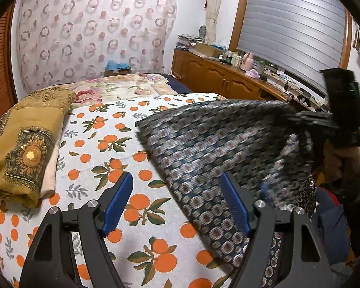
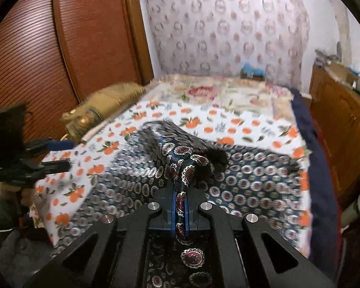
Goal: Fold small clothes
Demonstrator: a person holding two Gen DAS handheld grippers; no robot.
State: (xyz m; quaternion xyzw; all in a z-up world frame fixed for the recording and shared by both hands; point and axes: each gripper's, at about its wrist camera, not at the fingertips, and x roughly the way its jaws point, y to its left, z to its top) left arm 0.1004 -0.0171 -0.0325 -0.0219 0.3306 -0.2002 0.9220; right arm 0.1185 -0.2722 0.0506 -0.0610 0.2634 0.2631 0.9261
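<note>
- The folded brown blanket (image 1: 28,148) sits at the left edge of the bed, well apart from the work. It looks parked out of the way so the middle of the orange-print sheet (image 1: 91,144) stays free as a folding surface.
- The left gripper (image 1: 177,204) hangs over the sheet with its blue pads spread wide and nothing between them. The near edge of the cloth runs just under its right pad, so it seems to be waiting for a corner to take.
- The dark patterned cloth (image 1: 204,148), the piece to be folded, lies on the right half of the bed, partly flat and partly lifted toward the right, where it is blurred.
- The right gripper (image 2: 180,206) is clamped tight on a bunched fold of that cloth. Pinching one edge and raising it is, I judge, the way to carry that side over the rest for a fold.
- What the left wrist view alone gives: the empty left pads up close, the cloth stretching up to the right gripper (image 1: 343,110), and the wooden cabinet (image 1: 216,76) under the window.
- What the right wrist view alone gives: the pinch itself, with cloth (image 2: 252,182) squeezed between the blue pads, the part still flat on the sheet to the right, the left gripper (image 2: 60,154) seen side-on with its pads apart, and the wardrobe door (image 2: 84,36).
</note>
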